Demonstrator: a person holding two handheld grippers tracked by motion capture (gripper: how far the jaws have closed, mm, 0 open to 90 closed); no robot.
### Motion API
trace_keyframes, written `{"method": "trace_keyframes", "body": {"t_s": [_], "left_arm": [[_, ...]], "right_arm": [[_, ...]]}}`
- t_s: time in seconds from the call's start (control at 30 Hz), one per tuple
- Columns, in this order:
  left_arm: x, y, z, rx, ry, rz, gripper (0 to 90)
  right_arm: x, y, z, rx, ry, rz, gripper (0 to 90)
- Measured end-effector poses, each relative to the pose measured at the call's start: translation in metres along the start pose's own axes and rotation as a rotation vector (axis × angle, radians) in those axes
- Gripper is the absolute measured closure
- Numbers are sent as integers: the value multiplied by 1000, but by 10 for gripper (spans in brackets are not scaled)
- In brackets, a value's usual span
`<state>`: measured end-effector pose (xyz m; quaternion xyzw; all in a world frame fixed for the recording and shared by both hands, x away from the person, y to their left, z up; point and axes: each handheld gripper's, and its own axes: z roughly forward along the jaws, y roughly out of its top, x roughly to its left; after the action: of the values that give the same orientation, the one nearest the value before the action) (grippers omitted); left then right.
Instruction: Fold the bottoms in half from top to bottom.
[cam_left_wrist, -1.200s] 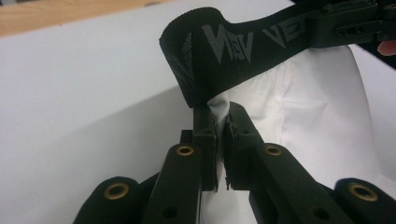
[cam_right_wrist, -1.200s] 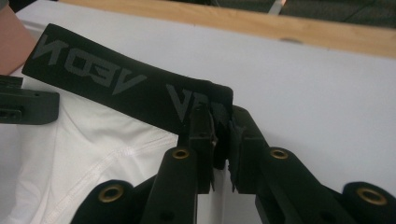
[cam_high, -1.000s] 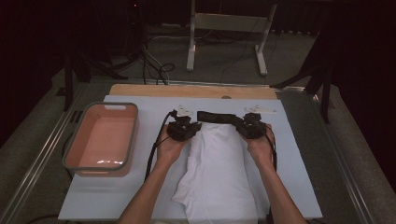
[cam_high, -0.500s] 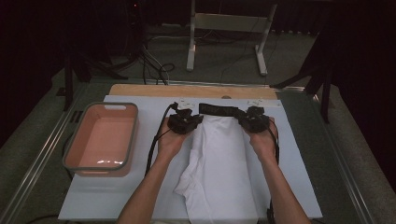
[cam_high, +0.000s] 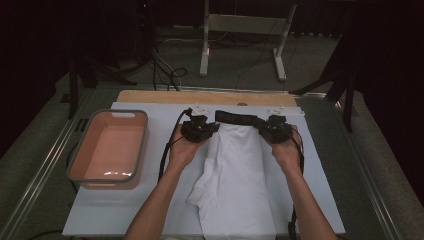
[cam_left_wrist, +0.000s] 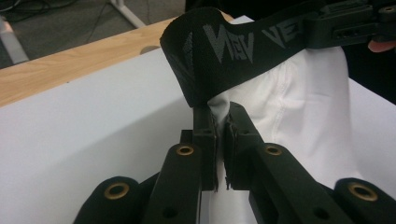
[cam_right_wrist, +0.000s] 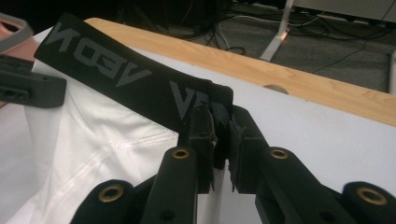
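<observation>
Folding looks about midway: white underwear (cam_high: 235, 175) lies lengthwise on the worktop (cam_high: 125, 210), sides folded in, while left gripper (cam_high: 200, 129) and right gripper (cam_high: 274, 129) jaws pinch its black waistband (cam_high: 239, 118) corners, lengthwise fold still ahead

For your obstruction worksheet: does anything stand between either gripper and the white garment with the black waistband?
Nothing visible does. The left gripper and the right gripper are already shut on the black waistband of the white garment.
</observation>
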<state>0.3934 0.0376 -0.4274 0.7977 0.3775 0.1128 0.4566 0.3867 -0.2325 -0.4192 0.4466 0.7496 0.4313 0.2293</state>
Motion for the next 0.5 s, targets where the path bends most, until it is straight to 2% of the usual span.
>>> {"method": "trace_keyframes", "body": {"t_s": [0.13,0.37,0.5], "left_arm": [[-1,-2,-4,-3,-31,6,848],[-6,-8,-10,8,-68,16,847],[-10,-11,-15,10,-84,15,847]], "right_arm": [[-3,-4,-6,-6,27,10,812],[4,-11,-20,-1,49,-42,812],[7,-15,-26,-3,54,-53,811]]}}
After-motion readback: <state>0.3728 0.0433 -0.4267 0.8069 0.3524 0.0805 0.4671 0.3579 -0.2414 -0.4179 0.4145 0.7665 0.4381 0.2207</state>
